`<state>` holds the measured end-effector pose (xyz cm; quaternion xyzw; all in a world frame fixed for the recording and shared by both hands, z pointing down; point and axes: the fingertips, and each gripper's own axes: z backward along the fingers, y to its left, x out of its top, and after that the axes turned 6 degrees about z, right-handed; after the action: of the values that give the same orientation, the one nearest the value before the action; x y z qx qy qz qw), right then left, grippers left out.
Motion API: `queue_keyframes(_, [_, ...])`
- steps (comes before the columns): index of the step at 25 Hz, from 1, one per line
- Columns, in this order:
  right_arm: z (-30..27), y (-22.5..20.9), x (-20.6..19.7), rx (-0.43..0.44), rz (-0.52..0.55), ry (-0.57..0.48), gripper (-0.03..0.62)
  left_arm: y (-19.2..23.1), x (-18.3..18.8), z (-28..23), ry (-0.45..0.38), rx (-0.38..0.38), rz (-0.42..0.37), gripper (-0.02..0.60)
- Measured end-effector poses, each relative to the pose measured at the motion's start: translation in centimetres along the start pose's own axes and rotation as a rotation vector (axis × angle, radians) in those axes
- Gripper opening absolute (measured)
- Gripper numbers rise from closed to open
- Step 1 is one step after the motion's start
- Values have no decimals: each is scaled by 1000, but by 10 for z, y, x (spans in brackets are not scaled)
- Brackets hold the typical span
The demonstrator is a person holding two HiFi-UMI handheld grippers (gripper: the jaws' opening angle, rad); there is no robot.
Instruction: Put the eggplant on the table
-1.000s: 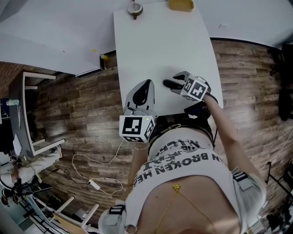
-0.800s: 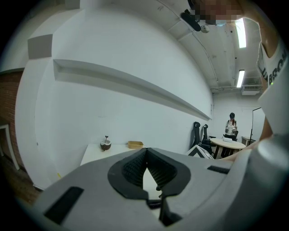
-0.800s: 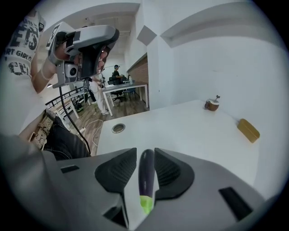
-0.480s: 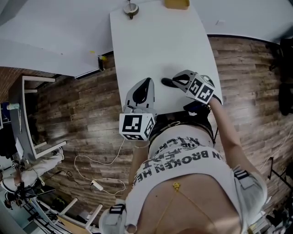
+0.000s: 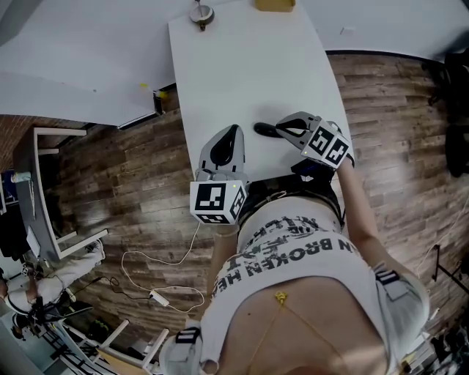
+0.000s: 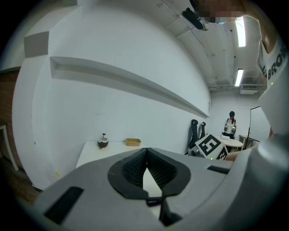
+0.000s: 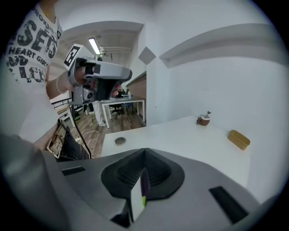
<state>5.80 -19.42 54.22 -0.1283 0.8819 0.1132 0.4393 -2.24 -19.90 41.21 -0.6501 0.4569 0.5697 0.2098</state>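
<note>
The eggplant (image 5: 263, 130), dark and elongated, lies on the white table (image 5: 242, 66) near its front edge. My right gripper (image 5: 283, 130) is just right of it with its jaws shut and empty. In the right gripper view the jaws (image 7: 144, 153) meet, and a purple and green sliver of the eggplant (image 7: 144, 186) shows through the slit below them. My left gripper (image 5: 234, 132) hovers over the table's front left part. Its jaws (image 6: 145, 152) are shut on nothing.
A brown bowl with a stem (image 5: 198, 12) and a tan box (image 5: 275, 4) stand at the table's far end. A round grommet (image 7: 119, 141) sits in the tabletop. Wooden floor surrounds the table, with a white cable (image 5: 157, 293) and a metal frame (image 5: 44, 190) at left.
The right gripper has drawn back from the eggplant toward the person and risen slightly. The eggplant stays on the table. The left gripper has kept still.
</note>
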Motion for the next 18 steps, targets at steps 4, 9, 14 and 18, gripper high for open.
queue_keyframes(4, [16,-4,12,-40,-20,-68,8,-5,-3,-4,17,-12,-4,6])
queue_keyframes(9, [39,-5,35,-86,-35,-192,8,-13,-2,-8,15,-33,-10,6])
queue_keyframes(14, [69,-10,70,-147,-36,-323,8,-21,6,-8,4,-42,-30,6])
queue_keyframes(18, [96,-13,105,-183,-51,-465,8,-31,20,-9,-26,-70,-46,6])
